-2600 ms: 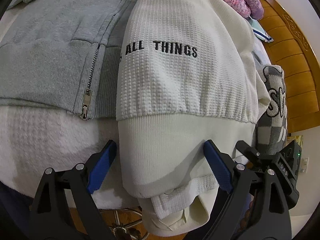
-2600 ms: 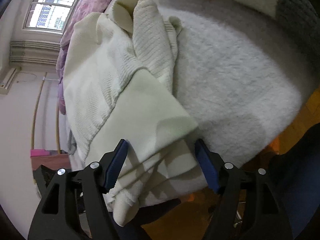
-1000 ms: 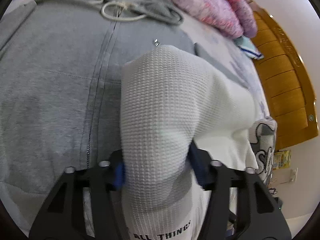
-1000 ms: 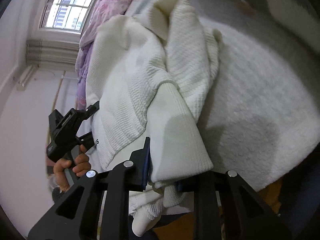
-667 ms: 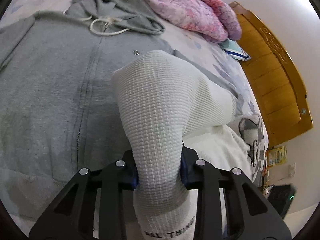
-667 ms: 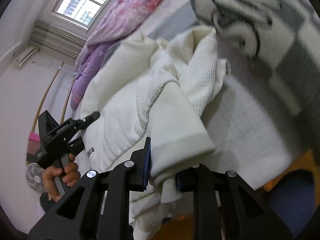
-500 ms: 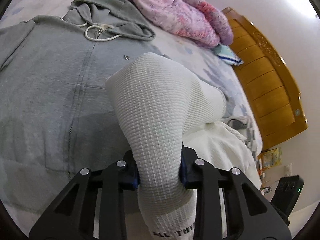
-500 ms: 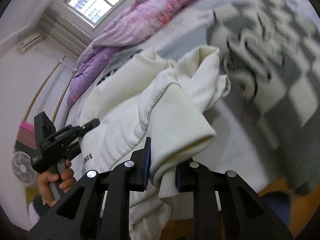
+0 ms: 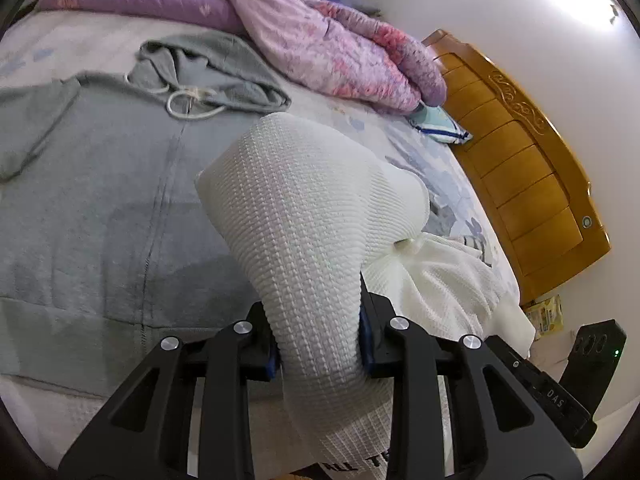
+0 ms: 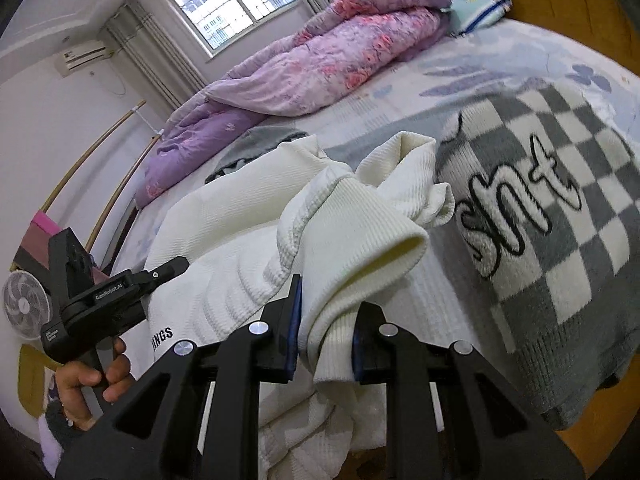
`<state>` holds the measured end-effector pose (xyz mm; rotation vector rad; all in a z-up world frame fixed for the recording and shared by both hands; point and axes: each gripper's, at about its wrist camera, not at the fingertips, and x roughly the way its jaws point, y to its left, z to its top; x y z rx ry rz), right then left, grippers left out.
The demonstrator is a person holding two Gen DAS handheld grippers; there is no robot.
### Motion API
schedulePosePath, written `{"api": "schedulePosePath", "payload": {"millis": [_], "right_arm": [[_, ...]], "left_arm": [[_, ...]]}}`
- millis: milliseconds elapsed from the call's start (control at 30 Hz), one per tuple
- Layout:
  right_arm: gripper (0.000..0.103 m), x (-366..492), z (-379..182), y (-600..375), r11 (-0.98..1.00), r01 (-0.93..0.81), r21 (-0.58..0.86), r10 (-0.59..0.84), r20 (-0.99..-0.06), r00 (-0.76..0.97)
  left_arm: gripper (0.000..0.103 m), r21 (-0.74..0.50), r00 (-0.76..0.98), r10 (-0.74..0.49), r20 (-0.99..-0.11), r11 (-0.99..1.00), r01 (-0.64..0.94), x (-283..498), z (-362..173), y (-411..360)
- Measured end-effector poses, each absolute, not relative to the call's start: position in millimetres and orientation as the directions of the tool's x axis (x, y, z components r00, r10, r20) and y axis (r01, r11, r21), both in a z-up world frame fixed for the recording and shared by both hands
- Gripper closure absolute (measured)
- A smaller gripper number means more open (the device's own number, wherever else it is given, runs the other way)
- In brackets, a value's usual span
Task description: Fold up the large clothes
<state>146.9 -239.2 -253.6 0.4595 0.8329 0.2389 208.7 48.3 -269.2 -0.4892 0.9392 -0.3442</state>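
A white waffle-knit sweatshirt (image 9: 304,216) with black lettering hangs lifted over the bed. My left gripper (image 9: 320,340) is shut on its bunched body fabric, which drapes forward over the jaws. My right gripper (image 10: 324,332) is shut on the sweatshirt's smooth ribbed hem (image 10: 356,248). The sweatshirt (image 10: 224,240) stretches between both grippers. The left gripper's body and the hand holding it show in the right wrist view (image 10: 100,300).
A grey zip hoodie (image 9: 100,184) lies flat on the bed under the sweatshirt. A grey and white checkered sweater (image 10: 552,216) lies to the right. A purple-pink quilt (image 9: 320,36) is piled at the far side. A wooden headboard (image 9: 528,184) borders the bed.
Both grippers shut on the sweatshirt's lower edge and lifted it. The views have tilted up, so more of the bed, quilt and window shows now.
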Motion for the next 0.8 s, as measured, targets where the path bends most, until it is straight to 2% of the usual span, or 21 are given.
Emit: {"api": "schedulePosePath", "payload": {"millis": [200, 433, 800], "right_arm": [[0.085, 143, -229, -240, 0.889, -0.063, 0.453, 0.366, -0.622, 0.693], [0.085, 136, -202, -273, 0.896, -0.057, 0.441, 0.327, -0.566, 0.757], [0.085, 116, -162, -381, 0.912, 0.085, 0.401, 0.121, -0.461, 0.879]], "left_arm": [[0.075, -0.501, 0.594, -0.466, -0.656, 0.857, 0.119, 196, -243, 44], [0.075, -0.366, 0.625, -0.458, -0.632, 0.888, 0.279, 194, -205, -6], [0.075, -0.26, 0.592, -0.62, -0.515, 0.771, 0.581, 228, -164, -149]]}}
